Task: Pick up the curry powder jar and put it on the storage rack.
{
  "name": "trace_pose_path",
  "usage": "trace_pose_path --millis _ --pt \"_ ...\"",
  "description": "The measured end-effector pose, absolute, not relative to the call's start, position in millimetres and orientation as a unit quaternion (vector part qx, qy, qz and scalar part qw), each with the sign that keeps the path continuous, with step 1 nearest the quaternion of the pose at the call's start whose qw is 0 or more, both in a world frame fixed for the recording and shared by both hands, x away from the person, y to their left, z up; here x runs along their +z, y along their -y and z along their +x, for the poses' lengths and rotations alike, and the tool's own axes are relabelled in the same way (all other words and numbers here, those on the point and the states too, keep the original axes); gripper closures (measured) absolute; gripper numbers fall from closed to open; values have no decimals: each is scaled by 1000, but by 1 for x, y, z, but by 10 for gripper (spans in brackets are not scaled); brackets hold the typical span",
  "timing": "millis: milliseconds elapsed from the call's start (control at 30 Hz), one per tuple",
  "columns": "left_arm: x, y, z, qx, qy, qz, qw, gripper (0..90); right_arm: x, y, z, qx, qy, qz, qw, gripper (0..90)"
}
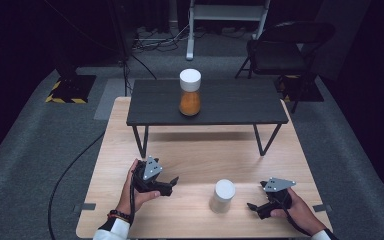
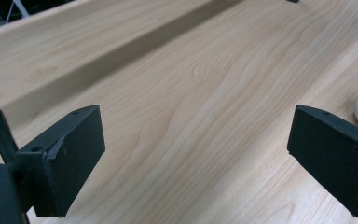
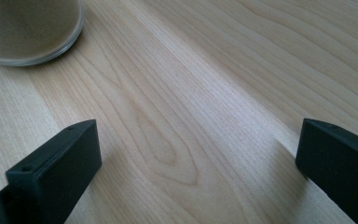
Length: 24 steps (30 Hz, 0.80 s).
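Looking down from the high view, we saw the light wooden table [image 1: 200, 150] as the largest thing before us; on its far half stood a low dark shelf [image 1: 207, 102] on thin black legs, and beyond it, on the grey carpet, a black folding chair [image 1: 285, 50] and the foot of a white stand [image 1: 227, 15]; a yellow-and-black striped base [image 1: 70, 90] sat at the far left, and a dark cable [image 1: 75, 160] trailed over the floor to the left of the table. On the shelf stood a jar of orange powder [image 1: 190, 92] with a white lid, well apart from our hands. On the near half of the table stood the white-lidded jar [image 1: 223, 196] of pale contents, upright, between our two grippers and touched by neither; bare wood lay on each side of it. We held the left gripper [image 1: 169, 183] near the jar's left, its jaws spread wide over empty wood in the left gripper view, the jar's base just at the right edge there; the right gripper [image 1: 253, 207] lay just beside the jar's right, its jaws likewise wide apart, holding nothing.
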<state>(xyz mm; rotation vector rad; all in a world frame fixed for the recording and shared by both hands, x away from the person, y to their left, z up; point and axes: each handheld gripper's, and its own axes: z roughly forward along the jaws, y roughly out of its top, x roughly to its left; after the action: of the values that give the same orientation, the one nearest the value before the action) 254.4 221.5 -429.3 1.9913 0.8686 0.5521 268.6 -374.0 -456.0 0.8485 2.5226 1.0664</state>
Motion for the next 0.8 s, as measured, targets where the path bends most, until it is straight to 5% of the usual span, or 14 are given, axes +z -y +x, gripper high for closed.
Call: trace_pose_path --millis 800 --pt "-449 -211 267 196 -344 843 364 37 -456 374 269 368 -872 293 137 0"
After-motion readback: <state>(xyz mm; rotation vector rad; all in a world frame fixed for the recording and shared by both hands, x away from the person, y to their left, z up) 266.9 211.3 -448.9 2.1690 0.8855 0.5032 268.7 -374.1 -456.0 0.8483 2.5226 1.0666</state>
